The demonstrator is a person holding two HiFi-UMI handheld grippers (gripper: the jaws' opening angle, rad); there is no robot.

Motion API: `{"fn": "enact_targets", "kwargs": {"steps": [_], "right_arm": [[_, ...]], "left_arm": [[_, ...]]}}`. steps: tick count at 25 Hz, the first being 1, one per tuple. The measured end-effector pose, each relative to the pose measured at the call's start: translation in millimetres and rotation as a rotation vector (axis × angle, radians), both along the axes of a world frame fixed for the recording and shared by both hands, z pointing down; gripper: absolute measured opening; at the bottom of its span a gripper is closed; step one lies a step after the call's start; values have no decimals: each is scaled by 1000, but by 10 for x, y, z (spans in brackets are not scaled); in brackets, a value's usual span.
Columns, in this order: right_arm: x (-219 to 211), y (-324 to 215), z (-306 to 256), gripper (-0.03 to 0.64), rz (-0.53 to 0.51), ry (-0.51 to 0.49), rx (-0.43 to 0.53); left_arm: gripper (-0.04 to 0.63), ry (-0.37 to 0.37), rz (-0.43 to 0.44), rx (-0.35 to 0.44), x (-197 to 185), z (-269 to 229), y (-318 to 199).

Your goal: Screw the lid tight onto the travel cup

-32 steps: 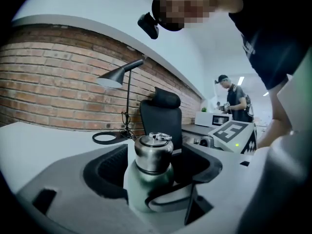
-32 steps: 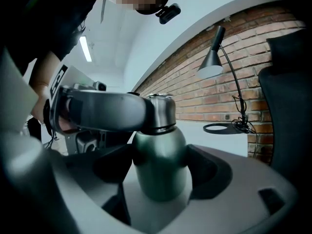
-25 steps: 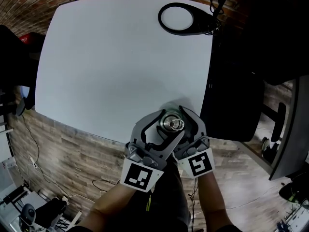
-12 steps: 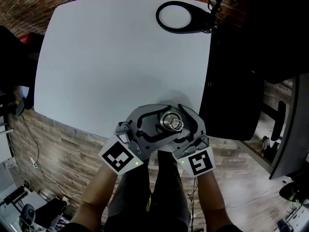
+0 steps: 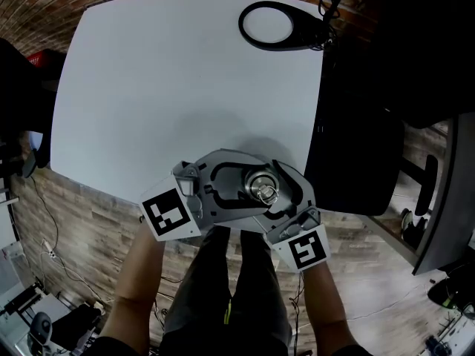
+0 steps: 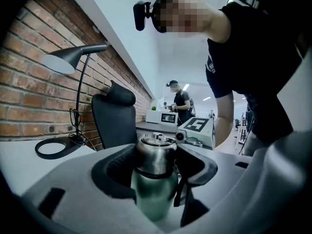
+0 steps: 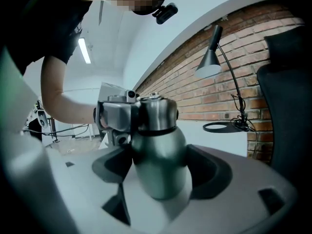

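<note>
Left fingers (image 6: 114,172) clasp the lid (image 6: 155,155), right fingers (image 7: 209,172) the travel cup (image 7: 158,165), at a white table (image 5: 171,87) backed by brick wall (image 5: 37,10).

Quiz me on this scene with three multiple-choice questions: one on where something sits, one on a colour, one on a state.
1. Where on the table is the lamp base?
A. far right corner
B. near left corner
C. centre

2. What colour is the table top?
A. black
B. white
C. wooden brown

3. The right hand-held gripper is:
A. open and empty
B. lying on the table
C. shut on the cup

Answers:
1 A: the head view shows the black ring at the far right corner.
2 B: the top is plain white.
3 C: in the right gripper view, both pads press the cup's steel body.
</note>
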State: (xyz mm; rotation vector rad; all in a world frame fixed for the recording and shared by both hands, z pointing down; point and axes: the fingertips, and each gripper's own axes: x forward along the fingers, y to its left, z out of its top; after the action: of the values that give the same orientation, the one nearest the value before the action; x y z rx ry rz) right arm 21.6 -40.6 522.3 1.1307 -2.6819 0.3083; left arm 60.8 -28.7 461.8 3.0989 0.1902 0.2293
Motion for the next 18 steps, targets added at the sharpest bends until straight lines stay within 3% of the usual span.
{"fn": "enact_targets", "kwargs": {"steps": [13, 18], "right_arm": [[-47, -46, -45, 354, 31, 9, 0], [-20, -17, -218, 354, 37, -19, 14]], "left_arm": [[270, 25, -80, -19, -48, 26, -57], [331, 29, -87, -20, -27, 9, -41]]}}
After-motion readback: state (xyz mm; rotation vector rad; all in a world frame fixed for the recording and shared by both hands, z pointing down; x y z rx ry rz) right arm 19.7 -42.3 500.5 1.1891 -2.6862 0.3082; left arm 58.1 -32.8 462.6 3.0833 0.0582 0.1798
